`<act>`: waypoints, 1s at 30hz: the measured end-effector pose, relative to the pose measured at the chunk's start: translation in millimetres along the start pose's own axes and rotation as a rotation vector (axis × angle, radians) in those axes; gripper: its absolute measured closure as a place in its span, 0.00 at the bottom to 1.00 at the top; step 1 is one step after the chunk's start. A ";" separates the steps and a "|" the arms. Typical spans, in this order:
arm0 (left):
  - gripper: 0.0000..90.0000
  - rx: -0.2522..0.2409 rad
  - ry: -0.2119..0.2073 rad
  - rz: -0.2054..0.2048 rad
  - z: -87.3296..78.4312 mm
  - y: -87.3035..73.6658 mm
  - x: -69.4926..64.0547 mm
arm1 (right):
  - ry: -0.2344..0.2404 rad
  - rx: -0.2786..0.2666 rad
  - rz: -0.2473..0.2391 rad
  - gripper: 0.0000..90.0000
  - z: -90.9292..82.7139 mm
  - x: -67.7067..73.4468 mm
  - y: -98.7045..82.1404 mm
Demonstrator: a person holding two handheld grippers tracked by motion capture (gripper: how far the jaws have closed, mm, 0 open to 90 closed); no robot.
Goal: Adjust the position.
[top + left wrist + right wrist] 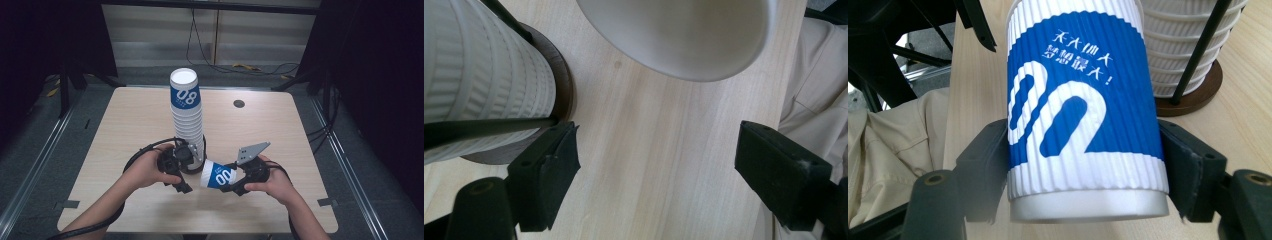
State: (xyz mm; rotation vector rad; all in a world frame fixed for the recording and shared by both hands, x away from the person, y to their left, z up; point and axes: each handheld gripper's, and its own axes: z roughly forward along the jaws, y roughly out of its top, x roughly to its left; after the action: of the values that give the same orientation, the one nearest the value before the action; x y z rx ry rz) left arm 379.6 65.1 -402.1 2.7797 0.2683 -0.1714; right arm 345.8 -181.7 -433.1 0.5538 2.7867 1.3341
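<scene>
A tall stack of upturned white ribbed cups (187, 112), the top one marked 08 in blue, stands on a dark round base (561, 75) at mid table. My right gripper (234, 181) is shut on a single blue-and-white ribbed cup (218, 175) that lies tilted, its mouth toward the stack's foot. In the right gripper view the jaws press both sides of this cup (1083, 115). My left gripper (191, 162) sits at the stack's foot, open, with bare wood between its jaws (659, 165). The held cup's open mouth (684, 35) hangs just ahead of it.
A thin black rod (1198, 50) rises beside the stack (1188, 30) from the base. A small black round cap (239, 103) is set in the wooden table (130, 120) at the back right. Beige cloth (893, 145) shows past the table's near edge. Cables lie on the floor behind.
</scene>
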 end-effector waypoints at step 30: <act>0.20 -0.169 -0.035 -0.002 8.2 -1.2 0.5 | 0.025 -0.054 -0.009 0.30 4.5 2.9 2.1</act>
State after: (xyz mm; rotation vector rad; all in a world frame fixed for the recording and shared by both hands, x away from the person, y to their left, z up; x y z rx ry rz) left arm 379.2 63.5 -410.3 2.6068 0.2634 -0.1888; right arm 344.4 -176.2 -433.9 0.5259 2.7600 1.4201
